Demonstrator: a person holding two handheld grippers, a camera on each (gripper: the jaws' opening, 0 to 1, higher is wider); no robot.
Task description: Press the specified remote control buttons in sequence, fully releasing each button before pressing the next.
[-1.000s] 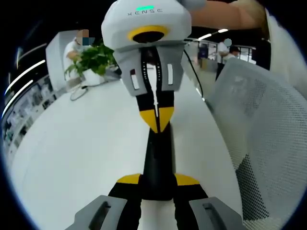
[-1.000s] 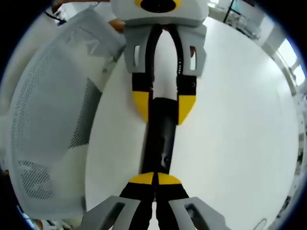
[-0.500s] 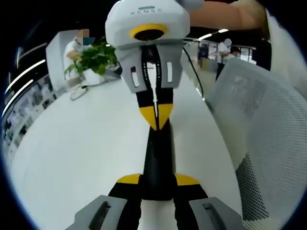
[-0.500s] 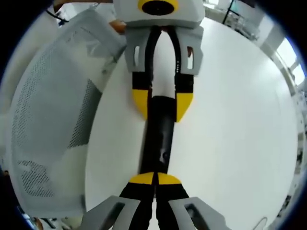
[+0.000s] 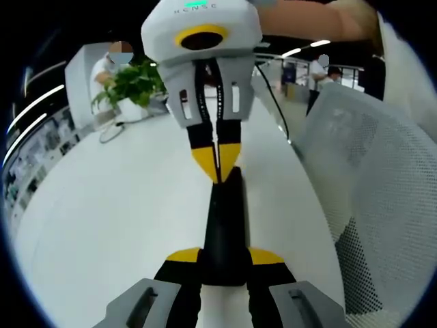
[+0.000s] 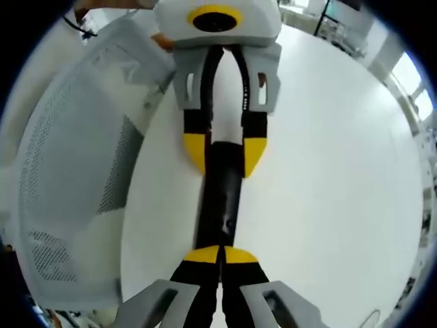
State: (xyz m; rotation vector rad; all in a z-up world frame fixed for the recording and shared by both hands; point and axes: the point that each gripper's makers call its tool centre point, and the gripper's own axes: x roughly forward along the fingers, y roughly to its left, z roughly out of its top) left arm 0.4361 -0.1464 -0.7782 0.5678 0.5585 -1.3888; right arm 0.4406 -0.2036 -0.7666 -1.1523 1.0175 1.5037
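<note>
Two claws met at the remote [image 5: 224, 225]: left claw [image 5: 224, 258] gripped its near end; right claw [image 6: 220, 255], pinched together, pressed a button; release judged next.

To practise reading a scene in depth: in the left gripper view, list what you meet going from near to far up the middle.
left gripper → remote control → right gripper → potted plant

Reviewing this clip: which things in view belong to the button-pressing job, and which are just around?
Job:
black remote control, lying on the table
left gripper, jaws clamped on the remote's near end
right gripper, jaws shut, tips at the remote's far end

Just around:
white table
mesh chair
potted plant
</note>
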